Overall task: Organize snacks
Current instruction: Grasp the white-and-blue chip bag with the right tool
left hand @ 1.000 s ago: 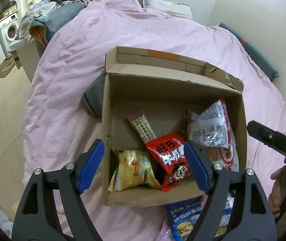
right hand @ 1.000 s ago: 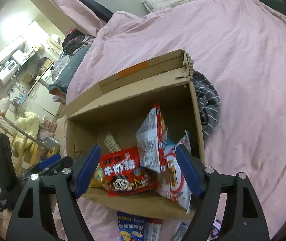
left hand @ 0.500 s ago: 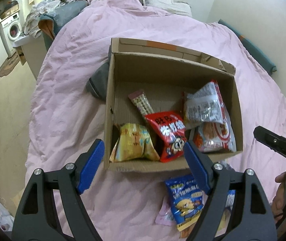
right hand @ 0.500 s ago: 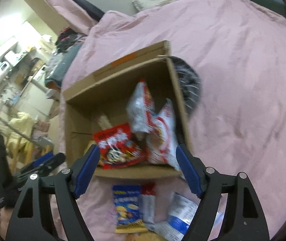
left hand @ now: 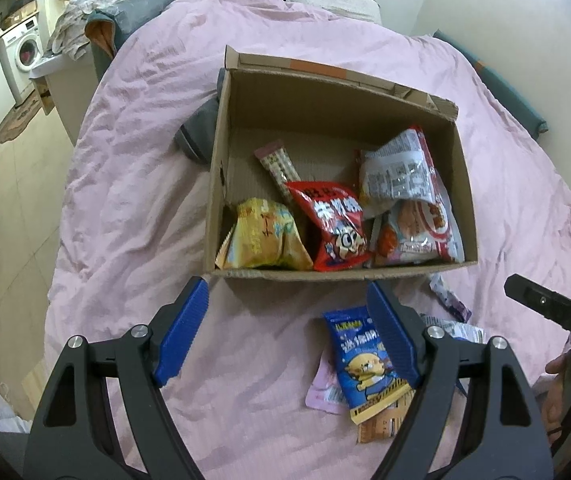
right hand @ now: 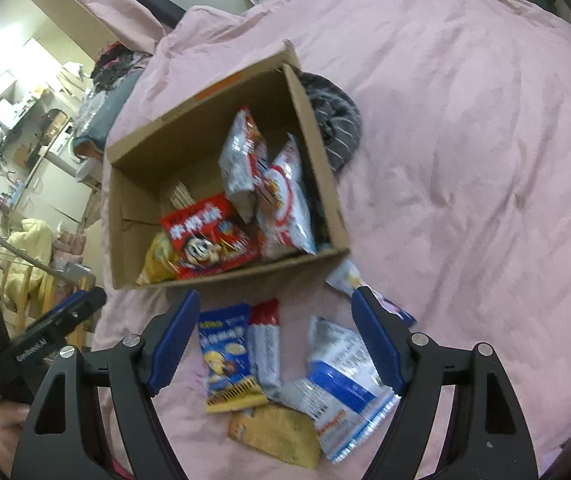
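Roughly centred on the pink bed (left hand: 133, 208), the open cardboard box (left hand: 337, 276) leaves a wide band of bare cover all round; toward 9 o'clock in the left wrist view the bed drops off to the floor, and toward 2 o'clock it meets the wall. A grey striped cloth (right hand: 337, 120) lies against the box's outer wall. Inside the box, a yellow packet (left hand: 263, 236) sits at 7 o'clock, a red packet (left hand: 335, 224) leans at the middle with its long axis running from 12 to 6, a thin stick pack (left hand: 277, 164) slants behind it from 11 to 5, and two white-and-red bags (left hand: 405, 184) stand at 3 o'clock. Just outside the near wall, loose snacks lie flat on the cover: a blue packet (right hand: 225, 356) with a cartoon figure, long axis 12 to 6, a red-and-silver bar (right hand: 265, 348) touching its side, a white-and-blue bag (right hand: 341, 380), and a tan pouch (right hand: 277, 432) partly under them. The left hand-held gripper (left hand: 287, 332) hangs over bare cover and the blue packet with jaws spread and nothing between them. The right hand-held gripper (right hand: 275, 344) hangs above the loose pile, likewise spread wide and holding nothing.
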The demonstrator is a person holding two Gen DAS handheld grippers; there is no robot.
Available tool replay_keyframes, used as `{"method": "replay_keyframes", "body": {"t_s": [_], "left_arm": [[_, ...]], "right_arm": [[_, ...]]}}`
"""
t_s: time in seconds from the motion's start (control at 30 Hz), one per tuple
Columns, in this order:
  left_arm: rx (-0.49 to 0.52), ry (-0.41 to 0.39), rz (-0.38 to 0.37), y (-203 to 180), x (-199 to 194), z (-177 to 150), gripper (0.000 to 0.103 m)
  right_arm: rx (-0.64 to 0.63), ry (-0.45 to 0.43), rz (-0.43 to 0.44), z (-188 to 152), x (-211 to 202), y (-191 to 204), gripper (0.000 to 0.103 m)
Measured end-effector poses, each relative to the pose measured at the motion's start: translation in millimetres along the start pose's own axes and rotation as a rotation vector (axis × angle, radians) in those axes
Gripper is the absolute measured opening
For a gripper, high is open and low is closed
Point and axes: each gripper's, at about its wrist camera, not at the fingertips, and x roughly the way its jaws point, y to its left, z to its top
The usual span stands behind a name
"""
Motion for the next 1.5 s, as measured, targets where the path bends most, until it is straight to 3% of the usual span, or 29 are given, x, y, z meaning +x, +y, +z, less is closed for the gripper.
{"method": "replay_keyframes", "body": {"t_s": [0.27,0.37,0.53,0.67,0.77,0.9,0.93,1.07,1.2,1.27,1.4,1.5], "left_arm": [[0.003,0.046,-0.013,-10,7,-18,0.079],[-0.001,0.050,-0.010,-13,8,-18,0.079],[-0.026,0.066,-0.022,-14,12,-17,0.079],[-0.047,0.076,-0.033,-11,13,-17,0.079],[-0.063,0.080,-0.036,-8,13,-17,0.079],[-0.066,0.084,-0.032,-7,14,-18,0.079],[-0.064,0.083,-0.030,-7,14,-18,0.079],[-0.060,0.081,-0.029,-5,12,-19,0.079],[-0.065,0.084,-0.038,-5,12,-18,0.079],[-0.068,0.087,-0.046,-6,13,-18,0.079],[-0.061,0.084,-0.044,-9,12,-19,0.079],[-0.060,0.085,-0.041,-9,12,-20,0.079]], "right_arm": [[0.061,0.047,-0.064,-17,-4,-34,0.081],[0.110,0.082,-0.048,-23,-2,-49,0.081],[0.255,0.216,0.020,-37,22,-75,0.084],[0.290,0.293,-0.007,-44,41,-78,0.087],[0.378,0.340,0.056,-46,59,-83,0.088],[0.337,0.385,-0.006,-44,78,-73,0.089],[0.302,0.395,-0.029,-44,82,-68,0.087],[0.229,0.382,-0.052,-44,78,-61,0.060],[0.188,0.336,-0.016,-41,63,-55,0.049],[0.193,0.314,0.004,-42,56,-56,0.049],[0.256,0.389,0.056,-52,66,-68,0.065],[0.277,0.375,0.080,-52,60,-71,0.077]]}}
